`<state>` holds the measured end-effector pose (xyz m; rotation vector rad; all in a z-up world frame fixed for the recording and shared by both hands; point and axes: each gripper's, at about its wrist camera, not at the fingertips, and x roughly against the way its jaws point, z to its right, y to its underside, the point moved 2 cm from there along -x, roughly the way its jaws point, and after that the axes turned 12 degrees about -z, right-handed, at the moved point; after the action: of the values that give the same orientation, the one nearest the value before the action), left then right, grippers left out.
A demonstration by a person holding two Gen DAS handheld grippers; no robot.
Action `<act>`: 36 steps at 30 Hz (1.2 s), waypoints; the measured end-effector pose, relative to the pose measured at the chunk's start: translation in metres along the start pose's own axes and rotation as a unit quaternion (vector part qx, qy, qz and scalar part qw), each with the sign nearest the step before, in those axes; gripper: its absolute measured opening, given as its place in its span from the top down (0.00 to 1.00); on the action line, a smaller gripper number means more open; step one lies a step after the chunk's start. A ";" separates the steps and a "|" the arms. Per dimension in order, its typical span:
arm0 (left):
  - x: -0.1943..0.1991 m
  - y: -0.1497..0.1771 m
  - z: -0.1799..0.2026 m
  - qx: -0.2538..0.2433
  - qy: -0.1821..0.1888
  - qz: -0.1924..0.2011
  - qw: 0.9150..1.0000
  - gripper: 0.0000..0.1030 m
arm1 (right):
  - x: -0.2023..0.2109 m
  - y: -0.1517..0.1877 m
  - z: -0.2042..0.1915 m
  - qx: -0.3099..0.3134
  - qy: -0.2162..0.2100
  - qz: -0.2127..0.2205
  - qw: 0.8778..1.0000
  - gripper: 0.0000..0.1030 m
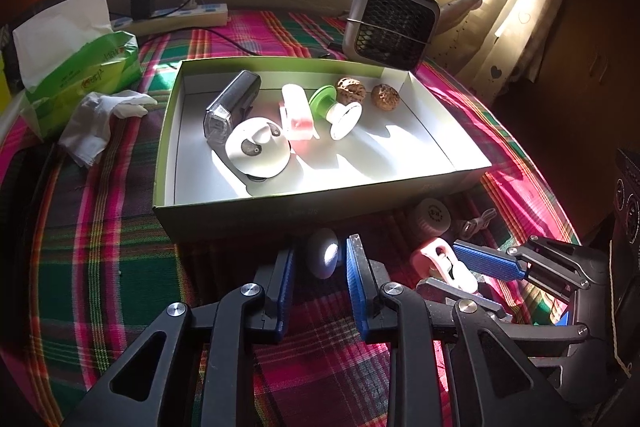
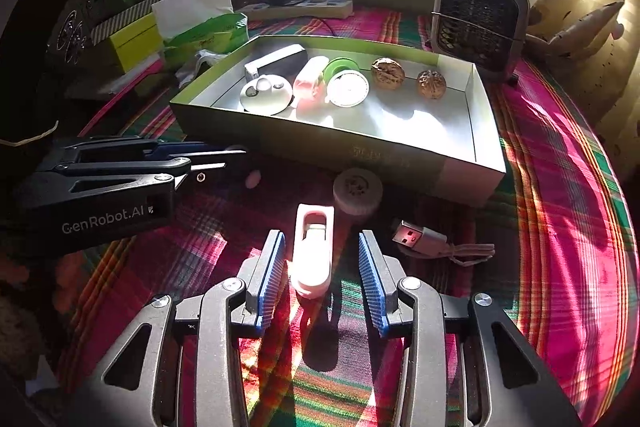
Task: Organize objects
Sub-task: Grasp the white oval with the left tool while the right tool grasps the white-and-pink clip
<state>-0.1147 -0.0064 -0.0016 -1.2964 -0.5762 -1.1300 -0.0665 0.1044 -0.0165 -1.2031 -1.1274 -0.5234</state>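
A shallow open box on the plaid cloth holds a black bike light, a white round disc, a pink-white case, a green-white spool and two walnuts. My left gripper is open around a small white egg-shaped thing in front of the box. My right gripper is open around a pink clip lying on the cloth. A grey cap and a USB cable lie nearby.
A small fan heater stands behind the box at the right. A green tissue pack, a crumpled tissue and a power strip with charger lie at the left and back. Curtains hang at the right.
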 end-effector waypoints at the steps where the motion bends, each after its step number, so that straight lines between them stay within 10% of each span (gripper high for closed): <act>1: 0.000 0.000 0.000 0.000 0.000 0.000 1.000 0.79 | 0.000 0.000 0.000 0.001 0.000 0.000 1.000 0.67; 7: 0.001 0.000 -0.001 0.002 0.001 0.001 1.000 0.80 | 0.001 0.001 0.001 -0.002 0.000 0.001 1.000 0.82; 36: 0.009 0.001 -0.001 -0.003 -0.008 0.011 1.000 0.83 | 0.006 0.001 -0.002 0.003 -0.009 0.007 1.000 0.82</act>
<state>-0.1109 -0.0107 0.0052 -1.3159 -0.5695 -1.1055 -0.0623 0.1042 -0.0120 -1.2106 -1.1341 -0.4990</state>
